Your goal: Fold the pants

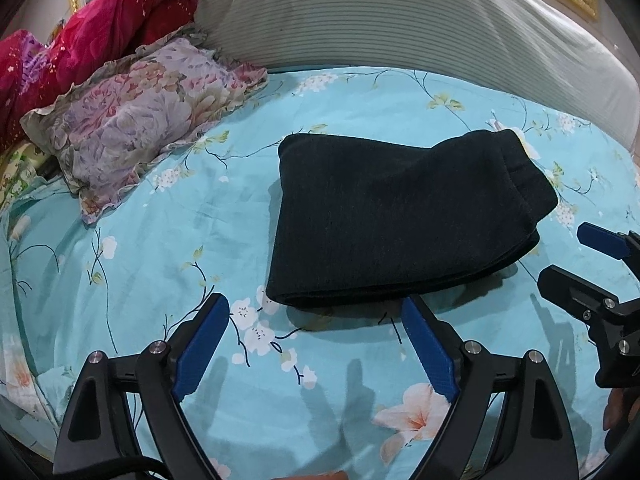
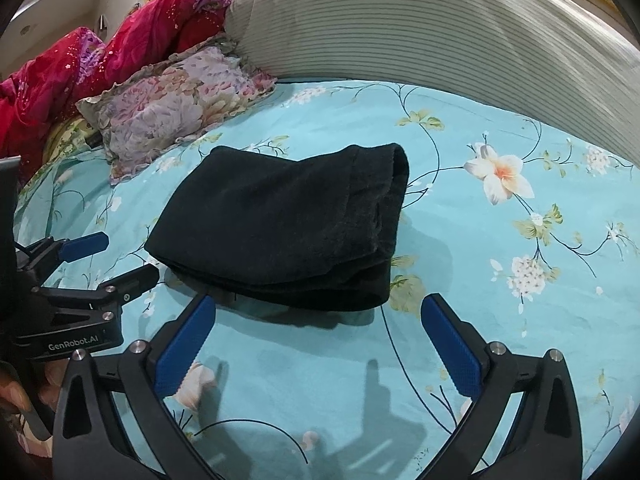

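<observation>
- Two grippers, both empty: the left gripper (image 1: 316,316) and the right gripper (image 2: 318,316) hang just short of the near edge of the pants (image 1: 400,220), blue pads spread wide and nothing between them. The left one's figures say its jaws are just about done spreading; the right one's are basically as wide as they go.
- Pants are a black, compact multi-layer bundle lying flat in the middle of the bed (image 1: 160,260), on the teal flowered sheet. Looks pretty much folded already imo.
- If anything's left, I'd say it's tidying: the waistband end on the right looks bunched and puffy, so I'd press or nudge that side flat and not re-grab the whole stack. Pinching only the top layer would probably drag the fold open.
- Room-wise, loads of bare sheet in front and off to the right of the bundle. Left-back is tighter: a floral pillow (image 1: 140,128) sits near that corner, with a red blanket (image 1: 100,32) behind it.
- Big striped headboard cushion (image 1: 380,20) runs along the back, well apart from the pants, so backing straight off toward the near side is the easy exit.
</observation>
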`<state>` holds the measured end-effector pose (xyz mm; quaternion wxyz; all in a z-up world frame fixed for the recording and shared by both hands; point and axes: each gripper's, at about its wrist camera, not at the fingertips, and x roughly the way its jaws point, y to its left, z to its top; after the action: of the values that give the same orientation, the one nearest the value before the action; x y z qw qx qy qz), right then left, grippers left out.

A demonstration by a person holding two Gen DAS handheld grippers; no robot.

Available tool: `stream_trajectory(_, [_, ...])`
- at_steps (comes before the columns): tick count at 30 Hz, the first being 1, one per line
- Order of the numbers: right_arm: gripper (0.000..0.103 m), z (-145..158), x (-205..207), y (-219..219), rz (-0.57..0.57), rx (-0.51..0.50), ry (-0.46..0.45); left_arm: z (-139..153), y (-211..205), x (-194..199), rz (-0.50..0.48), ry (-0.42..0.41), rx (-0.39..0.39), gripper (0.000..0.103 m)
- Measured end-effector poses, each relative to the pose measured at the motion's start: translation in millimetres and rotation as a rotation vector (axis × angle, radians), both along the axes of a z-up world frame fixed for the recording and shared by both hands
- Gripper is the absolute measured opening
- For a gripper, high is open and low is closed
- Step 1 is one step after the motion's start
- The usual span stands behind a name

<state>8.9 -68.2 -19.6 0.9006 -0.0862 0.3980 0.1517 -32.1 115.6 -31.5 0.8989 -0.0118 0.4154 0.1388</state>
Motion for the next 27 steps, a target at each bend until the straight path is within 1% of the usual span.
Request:
stream_trajectory(15, [0.102,-6,0,7,0.016,-0.001,0.000,-7,6,3,0.017,0.014,-0.043,0.089])
stream_trajectory(27, [0.102,-4,-3,19,0.037,0.000,-0.012,-6,10,3,0.025,0.006,-0.044,0.089])
